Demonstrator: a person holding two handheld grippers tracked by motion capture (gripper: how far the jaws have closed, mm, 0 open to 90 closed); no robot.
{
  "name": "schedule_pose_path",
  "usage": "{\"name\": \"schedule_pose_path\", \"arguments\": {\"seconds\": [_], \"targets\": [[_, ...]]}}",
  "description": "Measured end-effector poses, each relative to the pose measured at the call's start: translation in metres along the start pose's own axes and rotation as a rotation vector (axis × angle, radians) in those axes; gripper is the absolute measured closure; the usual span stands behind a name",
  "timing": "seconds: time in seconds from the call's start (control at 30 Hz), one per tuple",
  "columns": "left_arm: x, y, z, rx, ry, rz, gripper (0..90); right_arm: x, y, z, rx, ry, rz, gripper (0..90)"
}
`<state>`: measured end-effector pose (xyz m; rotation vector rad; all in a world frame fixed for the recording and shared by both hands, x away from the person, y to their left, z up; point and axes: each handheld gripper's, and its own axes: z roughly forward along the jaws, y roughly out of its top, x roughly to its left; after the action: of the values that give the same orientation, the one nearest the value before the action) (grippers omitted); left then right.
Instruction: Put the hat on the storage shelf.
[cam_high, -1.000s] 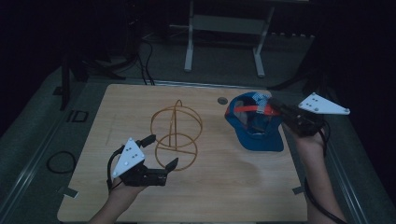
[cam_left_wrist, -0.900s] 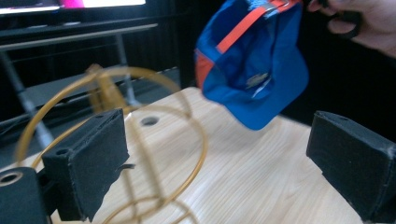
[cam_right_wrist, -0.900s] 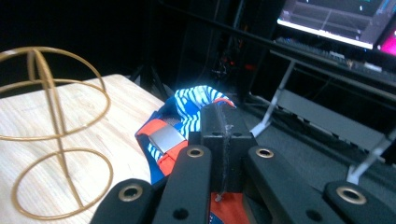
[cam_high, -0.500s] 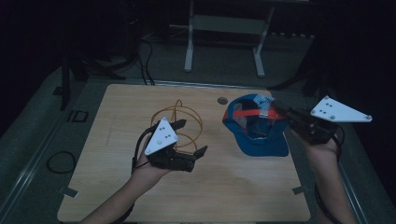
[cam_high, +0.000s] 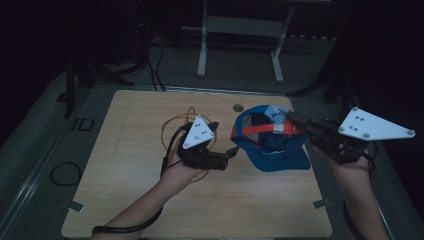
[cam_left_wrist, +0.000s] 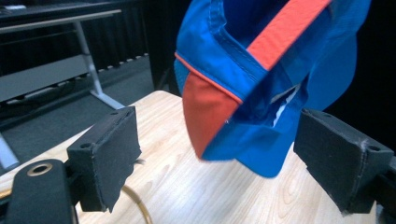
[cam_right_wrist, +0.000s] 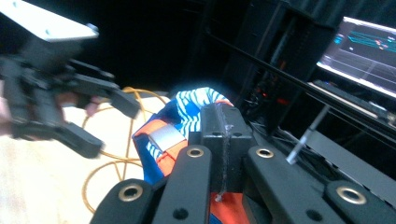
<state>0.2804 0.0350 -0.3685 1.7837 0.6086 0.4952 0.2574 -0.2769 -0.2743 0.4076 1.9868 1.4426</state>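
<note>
A blue cap (cam_high: 270, 150) with orange trim and a striped panel hangs just above the wooden table (cam_high: 125, 190), right of centre. My right gripper (cam_high: 296, 121) is shut on its back edge; in the right gripper view the jaws (cam_right_wrist: 222, 135) pinch the striped fabric (cam_right_wrist: 198, 105). My left gripper (cam_high: 225, 139) is open at the cap's left side. In the left gripper view its jaws (cam_left_wrist: 224, 147) have just been closing a little, with the cap's orange-edged rim (cam_left_wrist: 205, 107) hanging between them, untouched by the pads. A gold wire stand (cam_high: 175, 125) sits behind the left hand.
The table has a round hole (cam_high: 238, 107) near its far edge. A metal frame (cam_high: 202, 50) stands on the floor behind the table. A cable loop (cam_high: 62, 172) lies on the floor at the left. A lit monitor (cam_right_wrist: 369, 46) glows past the cap.
My left gripper has moved right and up, from the table's front left to the cap's side. The right gripper has lifted the cap off the table and drawn it slightly right.
</note>
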Motion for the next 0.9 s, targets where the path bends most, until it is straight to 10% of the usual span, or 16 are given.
{"name": "schedule_pose_path", "arguments": {"seconds": [0.37,0.77,0.9], "targets": [[0.0,0.008,0.013,0.04,0.002,0.015,22.9,0.02,0.014,0.002,-0.036,0.093,-0.032,90.0],[-0.008,0.014,0.018,0.024,0.069,0.044,87.5,0.027,-0.003,0.003,-0.03,0.1,0.007,90.0],[-0.01,0.015,0.019,0.022,0.104,0.058,89.9,0.029,-0.013,0.002,-0.016,0.091,0.026,90.0]]}}
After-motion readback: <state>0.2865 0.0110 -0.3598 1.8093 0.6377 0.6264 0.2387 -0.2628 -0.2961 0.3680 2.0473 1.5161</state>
